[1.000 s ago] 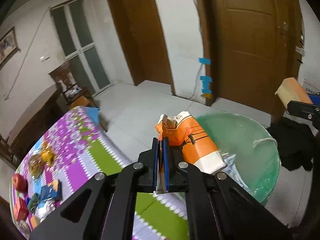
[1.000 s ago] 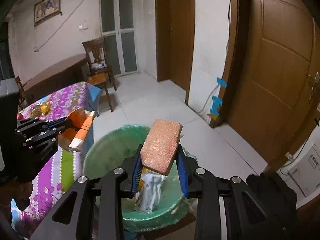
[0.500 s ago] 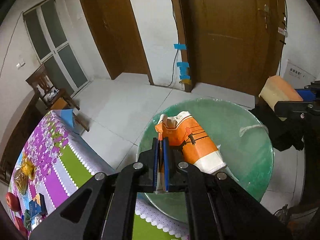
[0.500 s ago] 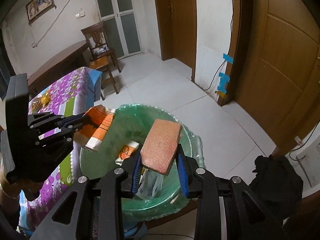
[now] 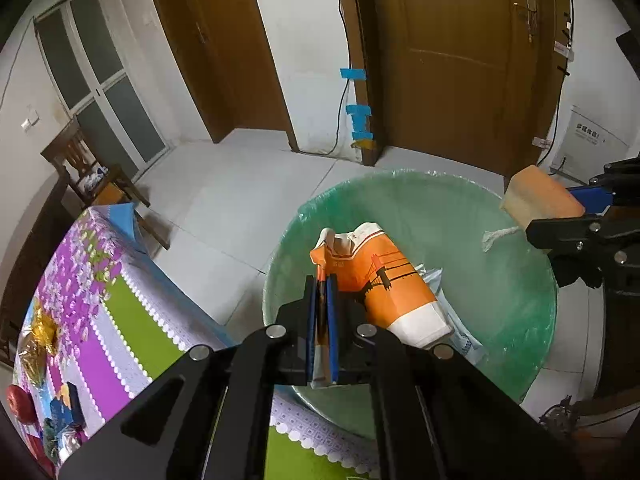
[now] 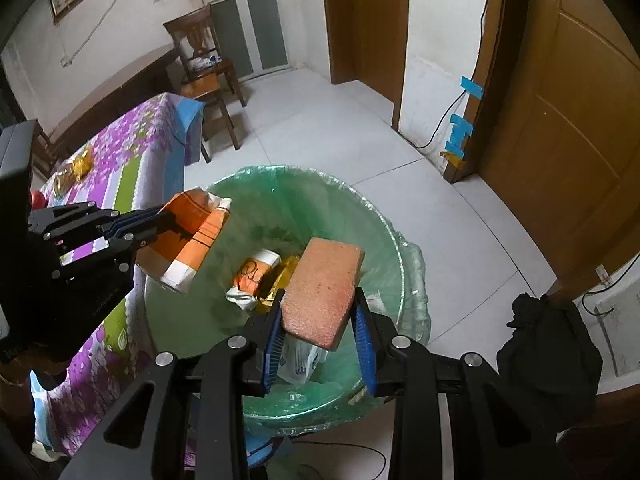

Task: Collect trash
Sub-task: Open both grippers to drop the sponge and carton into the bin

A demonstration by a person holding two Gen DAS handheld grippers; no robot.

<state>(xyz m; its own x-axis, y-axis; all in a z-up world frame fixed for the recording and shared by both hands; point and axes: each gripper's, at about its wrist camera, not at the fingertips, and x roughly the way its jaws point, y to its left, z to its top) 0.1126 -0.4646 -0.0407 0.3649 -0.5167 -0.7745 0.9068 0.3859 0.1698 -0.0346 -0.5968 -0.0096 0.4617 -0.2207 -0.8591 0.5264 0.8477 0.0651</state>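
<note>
A bin lined with a green bag [image 5: 532,320] [image 6: 304,188] stands on the floor beside the table. My left gripper [image 5: 323,328] is shut on an orange and white carton [image 5: 384,280], held over the bin's left rim; the carton also shows in the right wrist view [image 6: 188,240]. My right gripper [image 6: 318,340] is shut on a reddish-orange sponge [image 6: 322,290], held over the bin's near side; the sponge also shows in the left wrist view [image 5: 540,200]. Wrappers and a crumpled carton [image 6: 256,272] lie inside the bin.
A table with a purple and green flowered cloth [image 5: 100,312] [image 6: 132,148] stands left of the bin, with an apple [image 5: 18,398] and snack packs on it. A wooden chair [image 6: 204,64] stands behind. Brown doors [image 5: 460,60] and a black bag [image 6: 548,344] are to the right.
Both grippers have moved further over the bin, which now fills more of each view. The carton and the sponge stay gripped.
</note>
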